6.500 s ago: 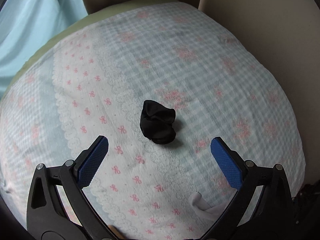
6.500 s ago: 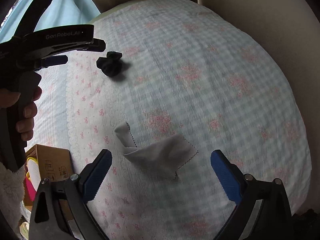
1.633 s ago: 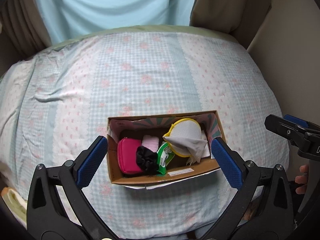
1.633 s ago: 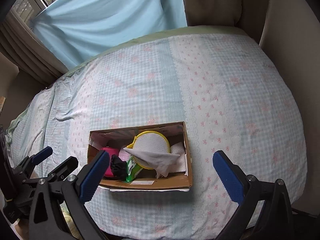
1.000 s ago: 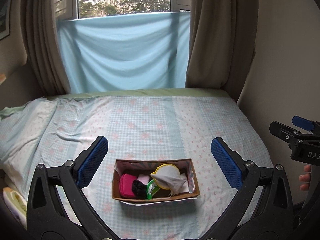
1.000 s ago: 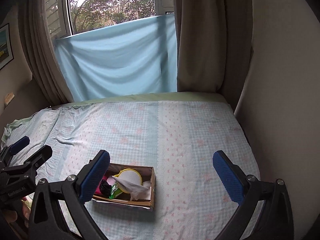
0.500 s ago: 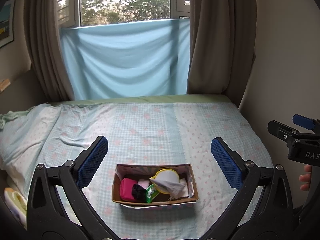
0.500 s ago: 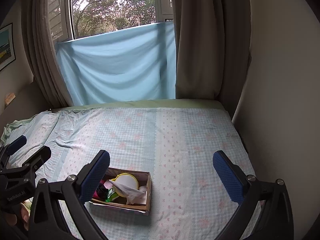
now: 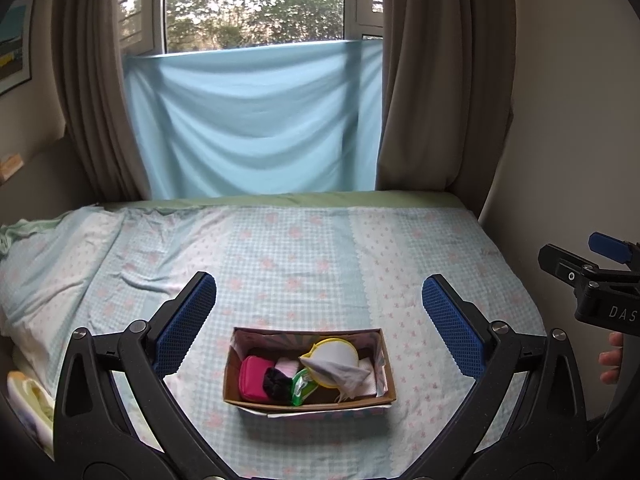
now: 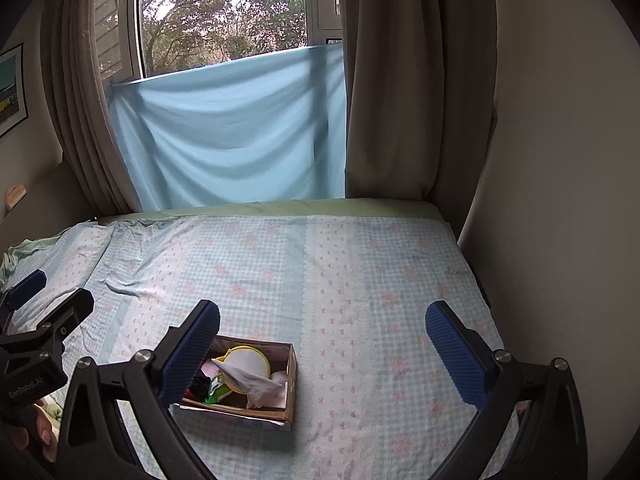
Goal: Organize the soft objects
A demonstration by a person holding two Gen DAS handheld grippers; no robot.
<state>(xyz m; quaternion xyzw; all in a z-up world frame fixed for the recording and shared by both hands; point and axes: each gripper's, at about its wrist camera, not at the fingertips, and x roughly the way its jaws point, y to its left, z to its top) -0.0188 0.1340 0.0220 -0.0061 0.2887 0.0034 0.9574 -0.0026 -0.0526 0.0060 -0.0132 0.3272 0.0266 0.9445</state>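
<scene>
The soft objects [image 9: 308, 376] are sitting gathered in the cardboard box [image 9: 308, 402], suggesting sorting is finishing, while the left tool [image 9: 316, 320] and right tool [image 10: 324, 344] are hanging spread and empty, needing nothing more.

The box [image 9: 310, 398] is the one obstacle on the bed [image 9: 304, 256]: open sheet lies behind it and to both sides. Right of the box a wall [image 10: 560, 200] bounds the bed; behind it hang curtains [image 9: 424, 80].

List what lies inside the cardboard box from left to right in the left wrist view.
Pink pouch → black sock → green packet → round yellow-rimmed mesh pad with a grey cloth draped over it.
</scene>
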